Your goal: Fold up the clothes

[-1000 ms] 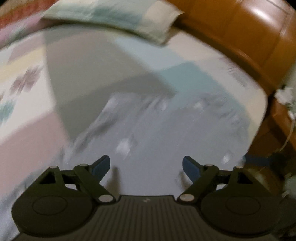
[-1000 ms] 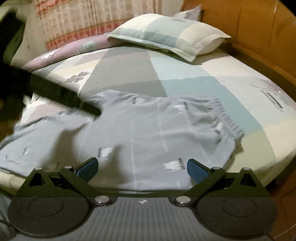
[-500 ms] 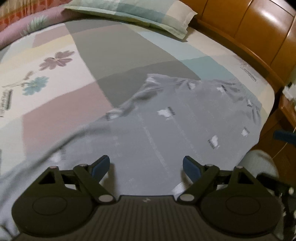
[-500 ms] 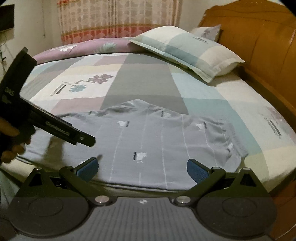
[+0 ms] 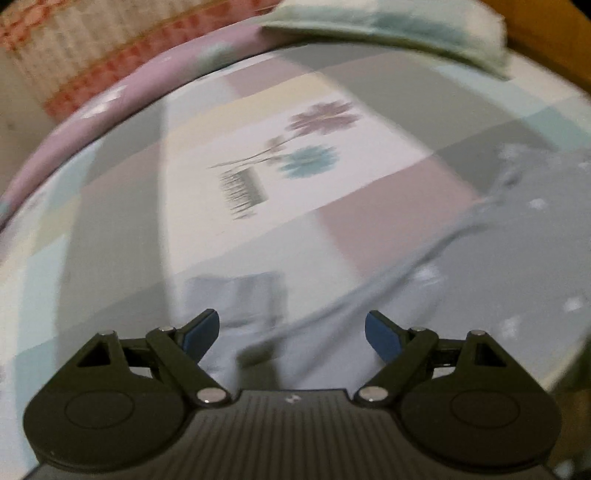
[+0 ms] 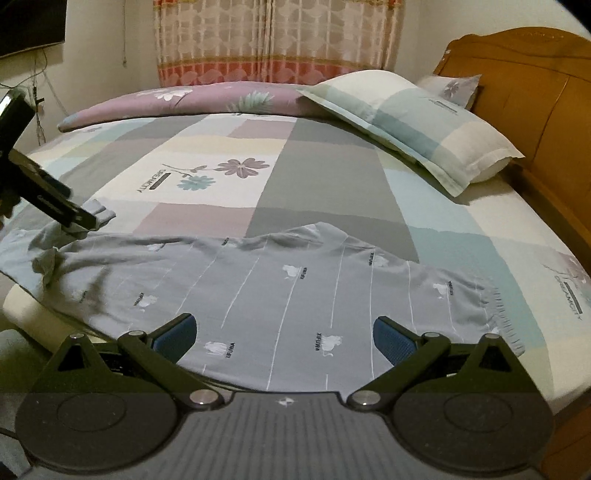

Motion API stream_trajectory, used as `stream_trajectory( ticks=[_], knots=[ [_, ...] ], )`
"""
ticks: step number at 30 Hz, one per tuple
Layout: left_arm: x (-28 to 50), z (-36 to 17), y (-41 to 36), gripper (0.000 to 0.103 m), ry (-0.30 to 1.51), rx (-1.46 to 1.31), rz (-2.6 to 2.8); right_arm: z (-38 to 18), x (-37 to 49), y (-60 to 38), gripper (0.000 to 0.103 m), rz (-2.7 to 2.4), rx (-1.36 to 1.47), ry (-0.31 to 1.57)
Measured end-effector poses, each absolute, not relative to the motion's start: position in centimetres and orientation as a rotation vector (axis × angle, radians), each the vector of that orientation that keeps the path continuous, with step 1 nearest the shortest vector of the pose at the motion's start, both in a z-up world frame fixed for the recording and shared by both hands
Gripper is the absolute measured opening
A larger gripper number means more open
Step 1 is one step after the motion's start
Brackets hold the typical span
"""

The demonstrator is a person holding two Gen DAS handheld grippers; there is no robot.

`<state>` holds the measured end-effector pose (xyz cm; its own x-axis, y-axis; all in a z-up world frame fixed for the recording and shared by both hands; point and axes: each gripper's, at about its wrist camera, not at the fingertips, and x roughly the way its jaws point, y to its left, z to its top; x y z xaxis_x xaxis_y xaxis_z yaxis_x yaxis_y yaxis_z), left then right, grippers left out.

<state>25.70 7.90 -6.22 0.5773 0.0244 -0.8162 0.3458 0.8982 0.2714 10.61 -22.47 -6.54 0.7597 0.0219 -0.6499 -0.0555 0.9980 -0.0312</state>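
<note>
Grey printed cotton trousers (image 6: 295,291) lie lengthwise across me; my spread left gripper (image 5: 291,332) is nearer their cuffs, my right gripper (image 6: 284,338) empty, gaping.

"DREAMCITY" on the bedsheet (image 6: 236,155), small unreadable lettering on grey garment (image 6: 295,295)

Dim, warm indoor light falls on a bed (image 6: 332,177) in two fisheye views that bow its edges and darken the corners. The left wrist view is smeared by motion blur: the flower print (image 5: 314,140) is soft, the pillow (image 5: 388,29) at 12 o'clock streaks, and the grey garment (image 5: 517,240) at 3 o'clock dissolves into lines. The right wrist view is sharp; the headboard (image 6: 535,92) at 2 o'clock shows a mild sheen, soft shadows lie on the garment at 9 o'clock, and the curtain (image 6: 277,37) looks slightly blurred.
</note>
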Motion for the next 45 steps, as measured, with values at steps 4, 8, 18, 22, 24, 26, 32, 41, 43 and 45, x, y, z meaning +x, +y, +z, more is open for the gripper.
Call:
stream_trajectory(
  ticks=[4,8,18,22,24,26,32,41,43,45],
  knots=[
    [26.5,-7.7,10.3,0.086,0.983,0.454,-0.099,-6.5,10.7,-23.0,0.103,0.028,-0.035,0.709],
    [26.9,-9.2,10.5,0.086,1.006,0.477,-0.084,-6.6,10.6,-23.4,0.103,0.008,-0.022,0.708],
    [27.7,-9.9,12.0,0.086,0.991,0.505,-0.007,-6.6,10.6,-23.1,0.103,-0.011,-0.039,0.711],
    [27.1,-9.2,13.5,0.086,0.980,0.490,0.016,-6.8,10.9,-23.0,0.103,-0.004,-0.040,0.721],
    [26.8,-8.9,14.4,0.086,0.978,0.473,0.025,-6.9,11.0,-22.8,0.103,0.001,-0.046,0.722],
    [26.4,-8.8,15.4,0.086,0.981,0.458,0.049,-7.0,11.1,-22.6,0.103,0.005,-0.051,0.726],
    [25.3,-8.8,18.4,0.087,0.995,0.404,0.098,-7.2,11.2,-22.1,0.103,0.015,-0.057,0.736],
    [23.8,-8.7,21.6,0.087,1.009,0.309,0.132,-7.2,11.5,-21.1,0.103,0.041,-0.080,0.739],
    [23.3,-8.7,22.1,0.087,1.009,0.287,0.132,-7.2,11.6,-20.9,0.103,0.045,-0.084,0.739],
    [22.8,-8.9,22.7,0.087,1.012,0.266,0.130,-7.2,11.6,-20.7,0.103,0.045,-0.085,0.742]
  ],
)
